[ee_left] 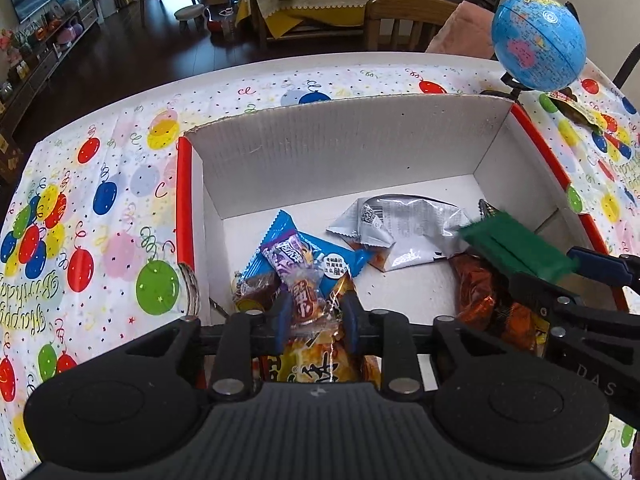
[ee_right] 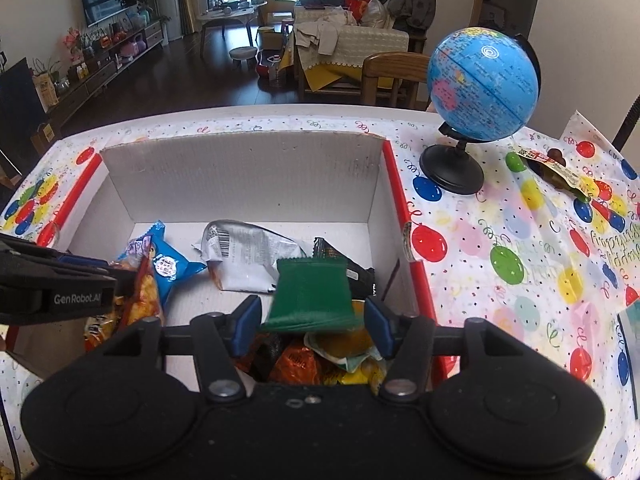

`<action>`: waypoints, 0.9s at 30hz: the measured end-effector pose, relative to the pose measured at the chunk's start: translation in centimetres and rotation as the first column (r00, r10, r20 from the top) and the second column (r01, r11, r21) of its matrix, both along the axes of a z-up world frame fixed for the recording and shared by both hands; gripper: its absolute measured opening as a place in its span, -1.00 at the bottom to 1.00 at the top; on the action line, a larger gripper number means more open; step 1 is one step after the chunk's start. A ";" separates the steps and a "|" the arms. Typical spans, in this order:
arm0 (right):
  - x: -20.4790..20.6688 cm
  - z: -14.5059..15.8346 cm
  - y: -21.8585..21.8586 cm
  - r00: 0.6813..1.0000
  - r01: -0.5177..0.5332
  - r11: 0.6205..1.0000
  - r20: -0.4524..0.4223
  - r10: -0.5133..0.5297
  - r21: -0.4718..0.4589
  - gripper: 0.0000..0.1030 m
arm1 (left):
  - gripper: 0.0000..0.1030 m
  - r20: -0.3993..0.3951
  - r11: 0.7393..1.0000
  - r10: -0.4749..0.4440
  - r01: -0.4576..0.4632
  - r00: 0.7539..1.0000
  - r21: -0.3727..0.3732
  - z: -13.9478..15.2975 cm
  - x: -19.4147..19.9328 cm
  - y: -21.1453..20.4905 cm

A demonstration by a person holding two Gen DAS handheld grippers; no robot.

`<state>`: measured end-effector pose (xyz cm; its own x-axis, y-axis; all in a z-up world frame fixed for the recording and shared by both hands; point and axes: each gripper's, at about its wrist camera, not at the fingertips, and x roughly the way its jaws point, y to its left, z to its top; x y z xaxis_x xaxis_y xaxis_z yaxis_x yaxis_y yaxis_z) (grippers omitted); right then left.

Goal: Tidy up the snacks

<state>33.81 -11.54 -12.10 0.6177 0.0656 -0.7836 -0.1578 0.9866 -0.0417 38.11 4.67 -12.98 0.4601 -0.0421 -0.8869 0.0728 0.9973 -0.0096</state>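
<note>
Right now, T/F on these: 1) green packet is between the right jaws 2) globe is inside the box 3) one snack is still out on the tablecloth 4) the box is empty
1) The green packet sits between the right gripper jaws, above the box. True.
2) The globe is inside the box. False: it stands on the tablecloth, right of the box.
3) One dark snack packet lies on the tablecloth beyond the globe. True.
4) The box is empty. False: several packets lie in it, including a silver packet.

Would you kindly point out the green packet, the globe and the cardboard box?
green packet [ee_right: 310, 294]: right wrist view, middle of its face.
globe [ee_right: 482, 84]: right wrist view, blue sphere.
cardboard box [ee_right: 244, 176]: right wrist view, far inner wall.
</note>
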 end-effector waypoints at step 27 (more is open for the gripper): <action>-8.2 6.1 -3.6 0.988 0.012 0.990 0.151 -0.033 0.141 0.95 | 0.65 0.150 0.996 0.054 -0.043 0.987 -0.077 6.3 -9.0 0.0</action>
